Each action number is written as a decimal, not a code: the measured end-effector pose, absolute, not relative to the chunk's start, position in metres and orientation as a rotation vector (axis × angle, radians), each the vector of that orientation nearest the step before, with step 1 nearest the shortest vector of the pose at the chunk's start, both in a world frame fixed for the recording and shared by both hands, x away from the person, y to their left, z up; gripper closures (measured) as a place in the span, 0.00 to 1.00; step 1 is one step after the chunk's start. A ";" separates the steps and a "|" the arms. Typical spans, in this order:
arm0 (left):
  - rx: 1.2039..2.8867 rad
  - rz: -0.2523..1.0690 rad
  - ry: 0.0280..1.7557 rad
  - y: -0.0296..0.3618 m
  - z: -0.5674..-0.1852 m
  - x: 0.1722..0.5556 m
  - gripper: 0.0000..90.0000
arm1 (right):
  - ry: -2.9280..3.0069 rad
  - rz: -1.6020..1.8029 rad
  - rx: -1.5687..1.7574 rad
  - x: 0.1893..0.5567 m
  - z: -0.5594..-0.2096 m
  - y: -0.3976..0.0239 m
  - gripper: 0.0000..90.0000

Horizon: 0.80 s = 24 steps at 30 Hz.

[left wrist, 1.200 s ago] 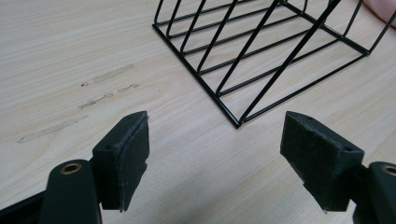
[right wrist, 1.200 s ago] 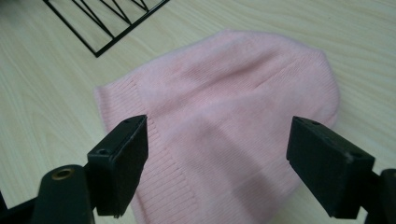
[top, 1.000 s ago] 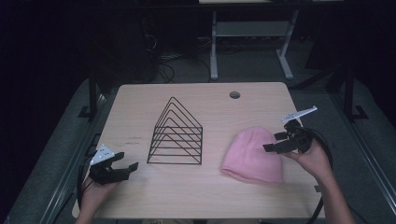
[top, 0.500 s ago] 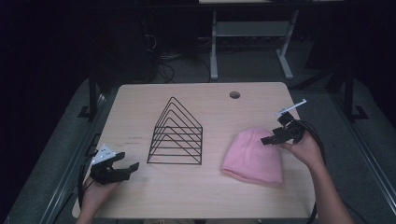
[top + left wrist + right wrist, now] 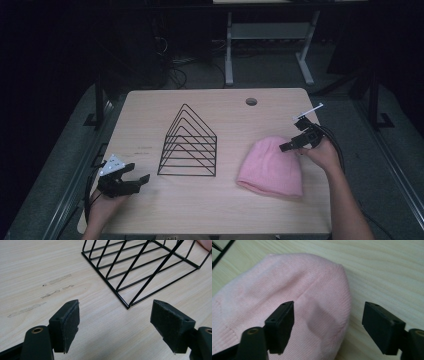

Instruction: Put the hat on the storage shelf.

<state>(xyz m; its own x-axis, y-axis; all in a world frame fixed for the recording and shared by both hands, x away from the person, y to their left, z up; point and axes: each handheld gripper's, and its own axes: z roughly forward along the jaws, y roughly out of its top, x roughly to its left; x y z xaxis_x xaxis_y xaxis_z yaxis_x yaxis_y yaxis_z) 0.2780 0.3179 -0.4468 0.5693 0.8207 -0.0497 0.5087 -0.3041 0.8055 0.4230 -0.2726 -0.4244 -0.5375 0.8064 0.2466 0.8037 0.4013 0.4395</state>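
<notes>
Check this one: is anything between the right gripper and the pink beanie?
Nothing visible. The right gripper hangs just above the pink beanie, jaws apart and just closing a little, one over the knit, the other over bare table.

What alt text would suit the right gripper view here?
A soft pink knitted beanie lies flat on a pale wood-grain table, its rounded crown edge between the right gripper's two open black fingers. One finger hangs over the knit, the other over bare table; neither visibly presses on the beanie.
</notes>
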 end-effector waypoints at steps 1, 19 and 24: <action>1.975 0.479 1.064 0.318 -0.447 0.278 0.26 | 2.625 0.819 1.508 0.423 -0.424 -0.273 0.29; 1.971 0.473 1.069 0.318 -0.447 0.279 0.26 | 2.682 0.798 1.572 0.426 -0.449 -0.266 0.54; 1.979 0.478 1.066 0.318 -0.447 0.278 0.26 | 2.677 0.835 1.584 0.424 -0.450 -0.267 0.67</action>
<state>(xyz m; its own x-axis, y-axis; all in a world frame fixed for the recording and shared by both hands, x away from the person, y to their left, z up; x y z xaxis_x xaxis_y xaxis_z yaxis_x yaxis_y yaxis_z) 0.2782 0.3176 -0.4469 0.5699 0.8203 -0.0485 0.5096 -0.3066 0.8039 0.4237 -0.2675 -0.4497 -0.5138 0.7957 0.3207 0.8369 0.3828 0.3913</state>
